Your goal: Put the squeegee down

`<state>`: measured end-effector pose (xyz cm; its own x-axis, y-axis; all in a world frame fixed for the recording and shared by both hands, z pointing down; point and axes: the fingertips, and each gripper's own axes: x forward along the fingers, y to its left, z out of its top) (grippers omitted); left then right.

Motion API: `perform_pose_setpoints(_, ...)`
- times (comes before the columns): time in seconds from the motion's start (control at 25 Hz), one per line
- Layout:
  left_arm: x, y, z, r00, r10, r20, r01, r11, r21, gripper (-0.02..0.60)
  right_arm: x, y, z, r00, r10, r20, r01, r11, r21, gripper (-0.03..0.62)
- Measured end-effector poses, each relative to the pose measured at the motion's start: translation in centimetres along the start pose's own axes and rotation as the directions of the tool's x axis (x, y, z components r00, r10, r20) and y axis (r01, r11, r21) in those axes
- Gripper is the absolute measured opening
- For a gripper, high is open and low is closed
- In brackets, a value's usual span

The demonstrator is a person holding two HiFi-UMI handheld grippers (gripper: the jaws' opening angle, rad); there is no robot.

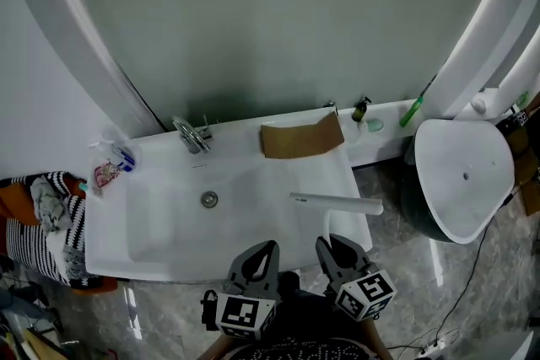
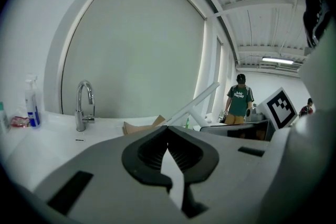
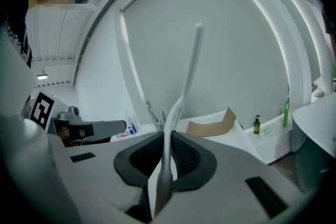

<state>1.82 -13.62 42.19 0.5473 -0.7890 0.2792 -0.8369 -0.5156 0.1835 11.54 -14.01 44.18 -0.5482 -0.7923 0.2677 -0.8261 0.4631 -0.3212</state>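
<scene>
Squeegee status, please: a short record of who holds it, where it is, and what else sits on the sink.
squeegee: gripped by its handle, raised over the right side of the sink, not yet set down
right gripper: jaws shut on the squeegee
left gripper: jaws shut, nothing between them
faucet: back left of the sink
cardboard: back right of the sink

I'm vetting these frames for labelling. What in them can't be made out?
- Squeegee handle's lower end: head view, hidden by the right hand-held gripper.
- Spray bottle label: head view, too small.
- Sink front rim: head view, partly covered by the left hand-held gripper.
</scene>
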Motion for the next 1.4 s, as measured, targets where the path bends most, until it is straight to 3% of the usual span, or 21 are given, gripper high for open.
perform_pose_setpoints(0.36,2.5,-2.7,-0.8,1.0,-0.008,0.002,0.008,1.0,-0.026,0.005,-0.3,-3.0,-0.3,0.999,0.034,-0.026,-0.034,0.999,0.011,0.054)
perform_pose_setpoints(0.84,4.5,-2.1,1.1,0.998,0.023,0.053,-0.023,1.0,-0.009,0.005,0.7,-4.1,0.6,0.998,0.066,-0.016,-0.065,0.997,0.046,0.054)
perform_pose_setpoints(1.12,5.3,-2.1,1.0,1.0,0.004,0.023,-0.005,1.0,0.01,0.005,2.2,-5.7,-0.3,0.995,0.093,-0.02,-0.088,0.984,0.156,0.054)
perform_pose_setpoints(1.4,5.2,-1.0,1.0,0.998,0.05,0.03,-0.05,0.999,-0.013,0.005,6.7,-10.0,-2.3,0.993,0.086,-0.087,-0.066,0.975,0.213,0.054)
